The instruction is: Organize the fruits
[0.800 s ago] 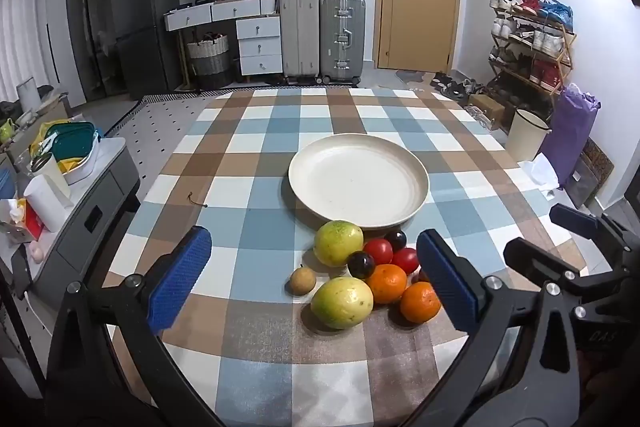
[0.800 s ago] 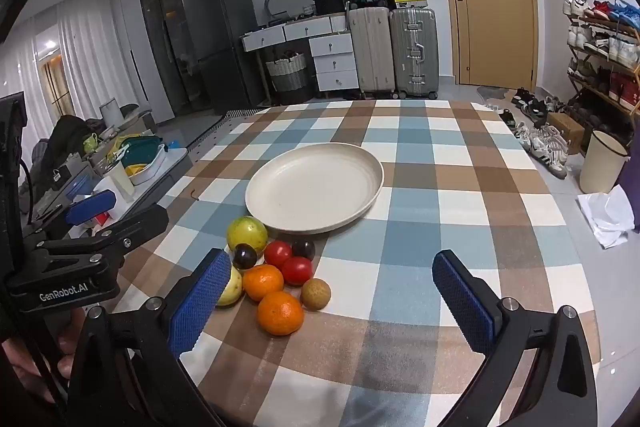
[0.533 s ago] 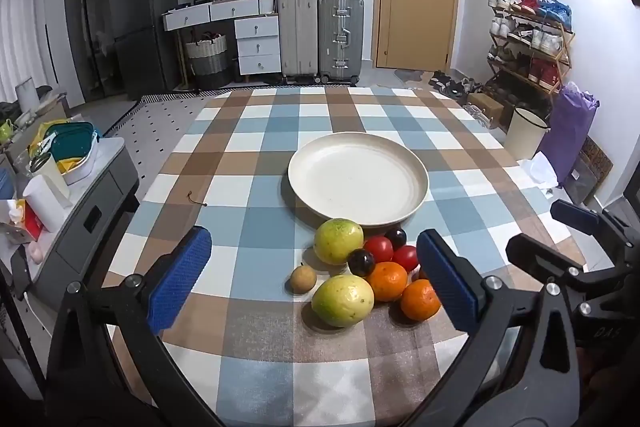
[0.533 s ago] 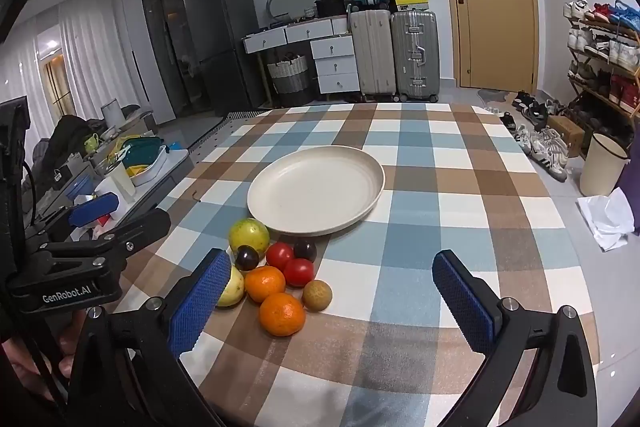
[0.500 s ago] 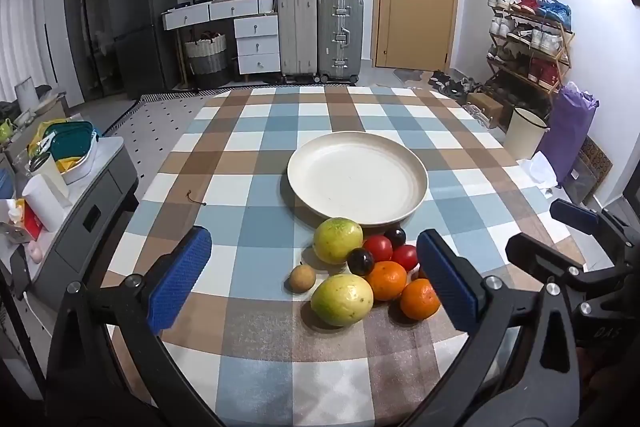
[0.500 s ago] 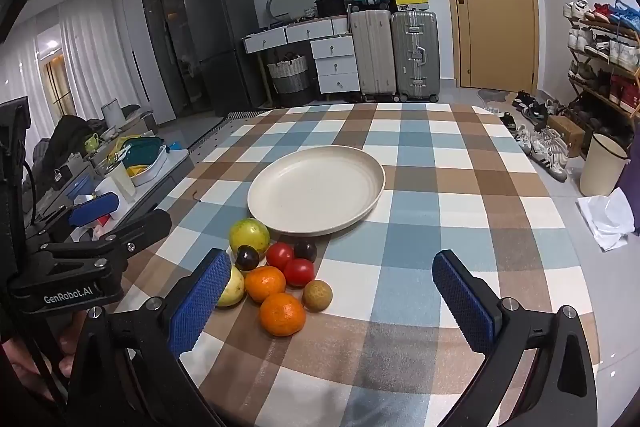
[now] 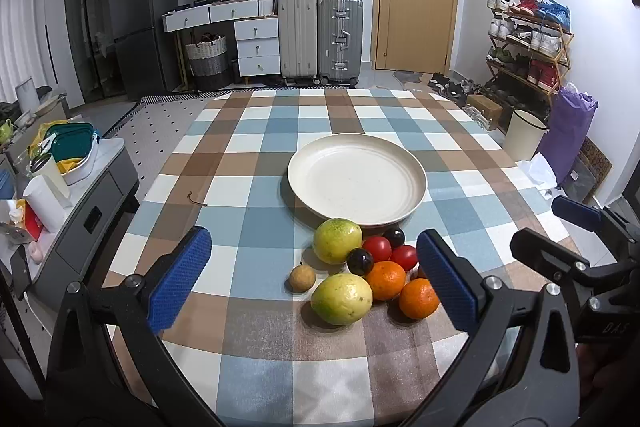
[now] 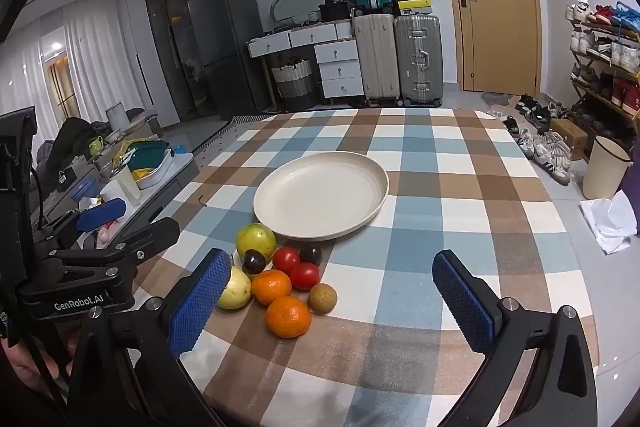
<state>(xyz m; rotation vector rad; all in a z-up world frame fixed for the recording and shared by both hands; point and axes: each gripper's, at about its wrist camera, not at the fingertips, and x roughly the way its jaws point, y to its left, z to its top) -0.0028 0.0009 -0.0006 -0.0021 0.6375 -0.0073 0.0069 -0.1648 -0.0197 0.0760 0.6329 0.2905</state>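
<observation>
A cream plate [image 7: 356,183] [image 8: 320,193] sits bare on the checked tablecloth. Just in front of it lies a cluster of fruit: two yellow-green guavas [image 7: 341,299] [image 8: 255,241], two oranges [image 7: 418,298] [image 8: 288,317], two red tomatoes [image 7: 377,247] [image 8: 305,275], two dark plums [image 7: 360,261] [image 8: 254,261] and a small brown fruit [image 7: 302,278] [image 8: 322,298]. My left gripper [image 7: 316,283] is open and empty, held above the near edge with the fruit between its blue pads. My right gripper [image 8: 332,303] is open and empty, to the right of the cluster.
A grey side cabinet [image 7: 80,195] with cups and containers stands left of the table. Suitcases [image 7: 320,39], drawers and a door are at the back. A shoe rack [image 7: 528,43], a bin [image 7: 522,135] and a purple bag stand on the right.
Both grippers have stayed almost still, with only a slight drift of view. The fruit and plate have not moved.
</observation>
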